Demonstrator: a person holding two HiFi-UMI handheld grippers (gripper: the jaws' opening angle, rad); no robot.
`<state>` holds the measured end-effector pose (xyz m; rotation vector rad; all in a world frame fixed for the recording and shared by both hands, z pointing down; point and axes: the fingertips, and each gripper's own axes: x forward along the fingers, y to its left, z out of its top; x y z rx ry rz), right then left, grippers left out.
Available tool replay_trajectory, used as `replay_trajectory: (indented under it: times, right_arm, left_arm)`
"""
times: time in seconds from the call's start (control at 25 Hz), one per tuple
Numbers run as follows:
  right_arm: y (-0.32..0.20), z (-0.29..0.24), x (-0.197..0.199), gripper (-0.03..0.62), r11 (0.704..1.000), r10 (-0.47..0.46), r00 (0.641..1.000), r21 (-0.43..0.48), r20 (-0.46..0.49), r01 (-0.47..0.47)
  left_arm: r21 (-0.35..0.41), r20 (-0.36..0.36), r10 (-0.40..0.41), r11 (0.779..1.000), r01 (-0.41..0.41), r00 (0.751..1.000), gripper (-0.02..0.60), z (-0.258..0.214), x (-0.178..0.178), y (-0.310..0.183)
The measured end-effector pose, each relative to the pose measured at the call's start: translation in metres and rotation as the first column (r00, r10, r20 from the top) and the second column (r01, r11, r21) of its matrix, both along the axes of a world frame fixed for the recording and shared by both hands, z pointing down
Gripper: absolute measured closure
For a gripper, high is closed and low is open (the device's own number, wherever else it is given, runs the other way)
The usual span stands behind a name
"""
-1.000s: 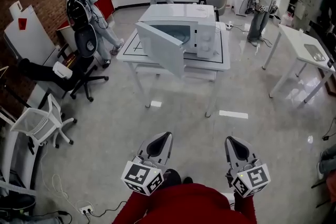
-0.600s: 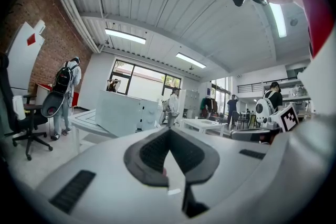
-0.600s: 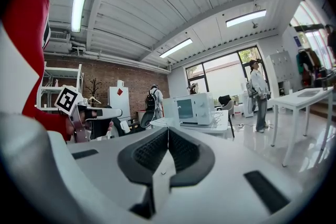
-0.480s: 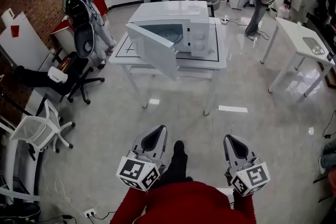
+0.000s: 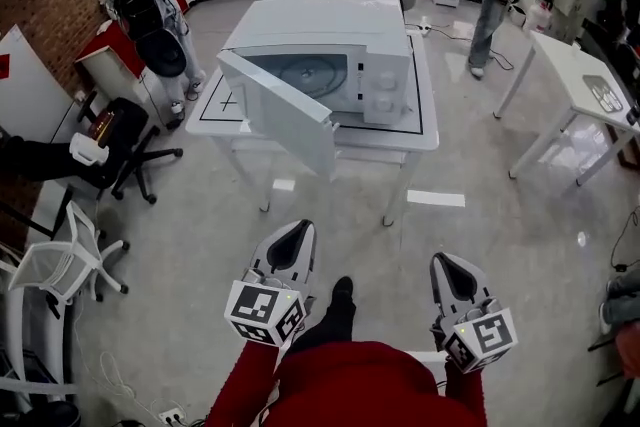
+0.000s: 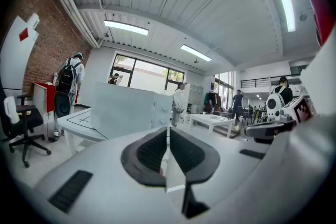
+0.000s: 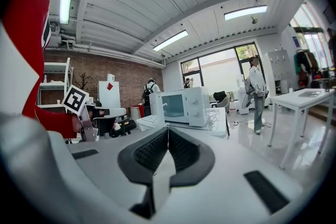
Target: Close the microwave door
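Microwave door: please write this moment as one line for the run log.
microwave door: open | left hand-held gripper: shut, empty | right hand-held gripper: shut, empty | contact with door: none

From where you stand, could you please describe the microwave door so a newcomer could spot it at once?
A central white table bears a white microwave. Its door is the panel hinged at the oven's left, swung out over the table edge, unlike the fixed knob panel beside it.
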<state>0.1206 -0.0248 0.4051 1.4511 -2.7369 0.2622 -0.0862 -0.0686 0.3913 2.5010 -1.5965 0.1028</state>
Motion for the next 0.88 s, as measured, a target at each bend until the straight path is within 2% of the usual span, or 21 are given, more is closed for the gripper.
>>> replay_trajectory:
  times: [0.08, 0.24, 0.32, 0.48, 0.68, 0.88]
  right_arm:
    - [-0.017, -0.002, 0.000, 0.580, 1.000, 0.012, 1.000, -0.012, -0.006, -0.012]
    - [-0.048, 0.000, -0.008, 0.580, 1.000, 0.020, 1.000, -0.023, -0.009, -0.021]
    - [-0.060, 0.001, -0.013, 0.580, 0.999, 0.022, 1.000, -0.029, -0.006, -0.022]
    - [-0.080, 0.005, -0.019, 0.580, 0.998, 0.031, 0.999, -0.050, -0.008, -0.031]
    - [-0.097, 0.016, -0.019, 0.580, 0.990, 0.063, 0.998, -0.123, -0.025, -0.066]
    - [-0.110, 0.019, -0.023, 0.580, 0.987, 0.078, 0.996, -0.137, -0.033, -0.082]
  left_arm:
    - [-0.034, 0.020, -0.012, 0.999, 0.012, 1.000, 0.539, 0.006, -0.002, -0.025]
    - [-0.086, 0.110, -0.040, 0.995, 0.050, 0.993, 0.366, 0.027, -0.003, -0.065]
    - [-0.100, 0.144, -0.048, 0.993, 0.063, 0.988, 0.329, 0.036, -0.004, -0.082]
    - [-0.130, 0.158, -0.020, 0.991, 0.041, 0.987, 0.324, 0.046, 0.002, -0.108]
    - [-0.149, 0.150, 0.030, 0.989, -0.007, 0.988, 0.324, 0.051, 0.007, -0.130]
    - [-0.150, 0.137, 0.048, 0.988, -0.028, 0.989, 0.325, 0.051, 0.010, -0.140]
